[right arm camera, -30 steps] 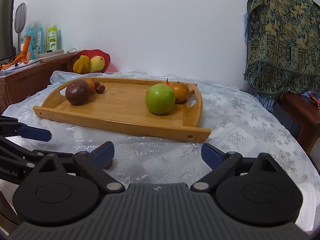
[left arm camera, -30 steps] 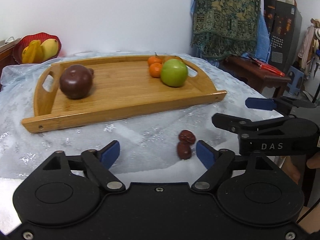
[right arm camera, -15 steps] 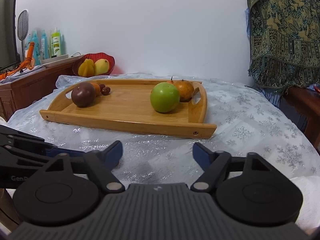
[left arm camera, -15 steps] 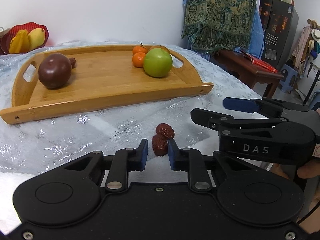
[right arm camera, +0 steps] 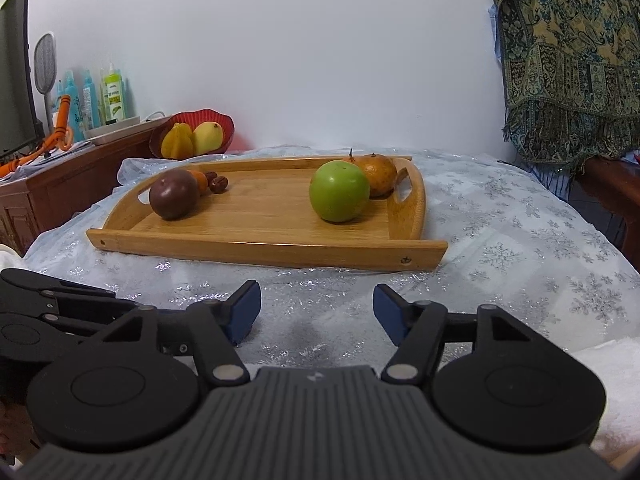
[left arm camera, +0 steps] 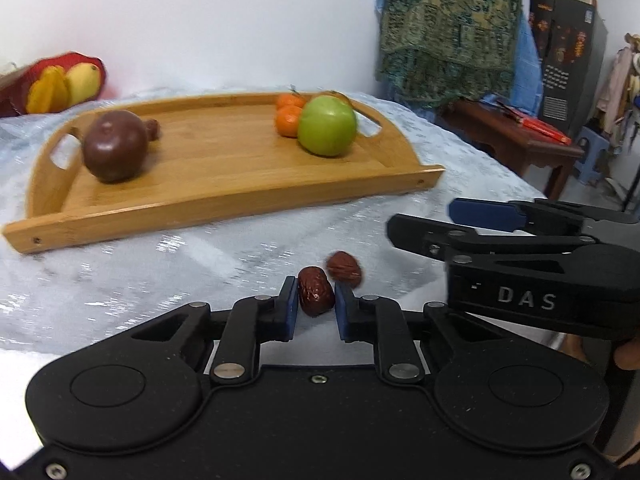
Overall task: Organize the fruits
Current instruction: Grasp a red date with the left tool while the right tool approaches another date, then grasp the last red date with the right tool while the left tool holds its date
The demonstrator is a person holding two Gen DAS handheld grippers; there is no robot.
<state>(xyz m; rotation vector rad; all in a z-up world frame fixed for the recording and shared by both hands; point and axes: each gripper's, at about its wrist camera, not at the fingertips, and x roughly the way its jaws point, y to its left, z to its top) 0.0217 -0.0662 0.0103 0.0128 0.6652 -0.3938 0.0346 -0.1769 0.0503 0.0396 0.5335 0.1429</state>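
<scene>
A red date (left arm camera: pixel 316 295), wrinkled and oblong, is sitting pinched between the blue pads of the left gripper (left arm camera: pixel 316 307), low over the tablecloth (left arm camera: pixel 200 264). A second date (left arm camera: pixel 344 269), equally shrivelled, is lying on the cloth just beyond it, close by or touching; I cannot tell which. The right gripper (right arm camera: pixel 316 312) is hovering beside them with its jaws closing and nothing between them. The cloth is glinting, a sheer white fabric with silver snowflakes. Farther out, a wooden tray (left arm camera: pixel 224 216) with curved ends and cut-out handles is holding a smooth green apple (left arm camera: pixel 327 125) and small tangerines (left arm camera: pixel 289 120) at its right end, and a round dark purple fruit (left arm camera: pixel 115 146) at its left end with another date (right arm camera: pixel 219 184) beside it.
</scene>
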